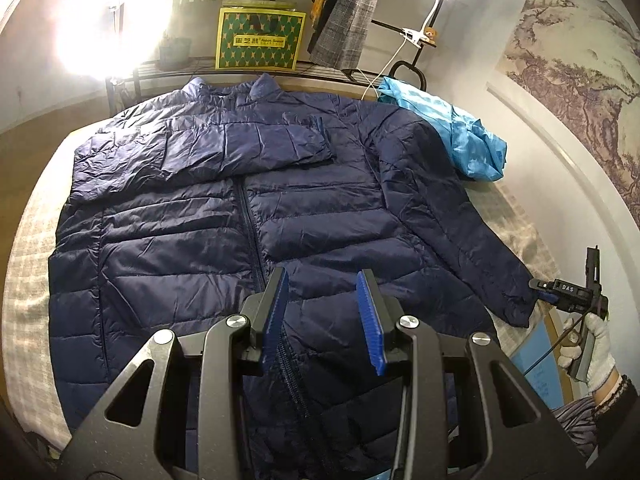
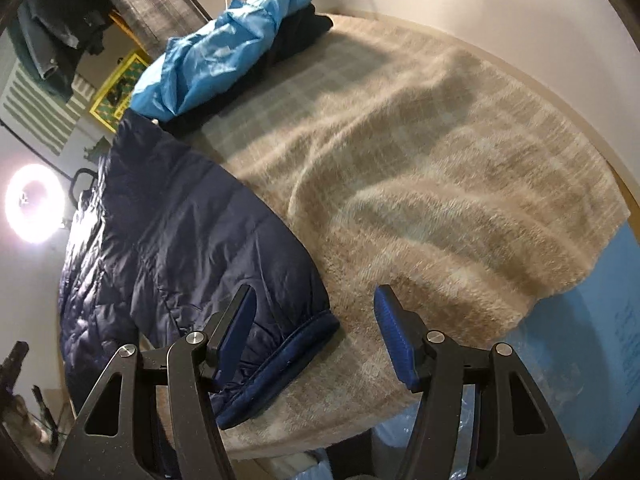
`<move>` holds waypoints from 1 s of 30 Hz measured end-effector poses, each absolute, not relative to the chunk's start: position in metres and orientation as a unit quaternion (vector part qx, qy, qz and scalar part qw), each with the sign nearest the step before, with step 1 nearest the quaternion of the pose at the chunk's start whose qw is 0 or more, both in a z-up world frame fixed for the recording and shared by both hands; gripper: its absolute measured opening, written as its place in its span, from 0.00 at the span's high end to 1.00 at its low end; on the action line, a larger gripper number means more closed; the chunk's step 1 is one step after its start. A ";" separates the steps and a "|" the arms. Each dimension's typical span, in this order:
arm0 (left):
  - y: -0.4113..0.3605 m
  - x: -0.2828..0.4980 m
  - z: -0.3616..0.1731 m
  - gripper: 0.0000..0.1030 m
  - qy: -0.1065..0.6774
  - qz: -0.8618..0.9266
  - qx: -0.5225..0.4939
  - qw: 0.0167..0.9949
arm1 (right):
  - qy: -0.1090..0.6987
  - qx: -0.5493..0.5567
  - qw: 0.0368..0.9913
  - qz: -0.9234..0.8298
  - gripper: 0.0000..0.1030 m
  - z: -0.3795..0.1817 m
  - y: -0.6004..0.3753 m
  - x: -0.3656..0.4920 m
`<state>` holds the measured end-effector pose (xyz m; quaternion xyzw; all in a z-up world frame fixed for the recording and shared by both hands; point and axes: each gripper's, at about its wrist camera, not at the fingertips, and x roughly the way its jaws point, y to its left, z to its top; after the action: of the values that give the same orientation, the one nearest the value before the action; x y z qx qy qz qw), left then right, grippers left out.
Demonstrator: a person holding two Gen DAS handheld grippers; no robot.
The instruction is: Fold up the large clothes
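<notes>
Plaid blanket: navy jacket, yellow box behind.

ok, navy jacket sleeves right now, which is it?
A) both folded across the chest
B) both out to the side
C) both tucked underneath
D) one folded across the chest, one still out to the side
D: one sleeve lies across the chest of the navy jacket, and the other sleeve stretches out toward the open right tongs.

A beige checked blanket covers the bed; behind it a wire rack holds a yellow box — two lamps glare, a landscape mural hangs right.
</notes>
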<state>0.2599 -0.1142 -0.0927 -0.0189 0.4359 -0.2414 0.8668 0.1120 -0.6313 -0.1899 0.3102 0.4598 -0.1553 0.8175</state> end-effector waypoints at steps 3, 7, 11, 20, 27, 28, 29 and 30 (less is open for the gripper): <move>-0.114 0.262 -0.092 0.66 0.434 -0.241 -0.019 0.868 | 0.463 0.313 0.815 -0.154 0.54 -0.192 -0.630 0.114; -0.109 0.267 -0.091 0.66 0.432 -0.236 -0.025 0.870 | 0.466 0.306 0.821 -0.126 0.89 -0.185 -0.617 0.119; -0.103 0.270 -0.088 0.66 0.428 -0.238 -0.035 0.871 | 0.444 0.295 0.839 -0.106 0.93 -0.165 -0.600 0.123; -0.088 0.274 -0.079 0.66 0.420 -0.239 -0.063 0.873 | 0.360 0.290 0.887 0.005 0.94 -0.089 -0.525 0.154; -0.063 0.282 -0.075 0.66 0.420 -0.233 -0.099 0.871 | 0.364 0.254 0.891 0.097 0.94 -0.067 -0.433 0.205; -0.058 0.283 -0.074 0.66 0.420 -0.229 -0.106 0.872 | 0.370 0.247 0.889 0.106 0.94 -0.068 -0.419 0.214; -0.054 0.284 -0.074 0.66 0.420 -0.227 -0.110 0.872 | 0.377 0.240 0.887 0.114 0.94 -0.070 -0.406 0.225; -0.047 0.286 -0.074 0.66 0.420 -0.222 -0.119 0.872 | 0.383 0.236 0.885 0.121 0.94 -0.072 -0.393 0.233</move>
<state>0.2856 -0.0466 -0.0737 -0.1187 0.4202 -0.2221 0.8718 0.2334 -0.3934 -0.0723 0.2356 0.3833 0.1213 0.8848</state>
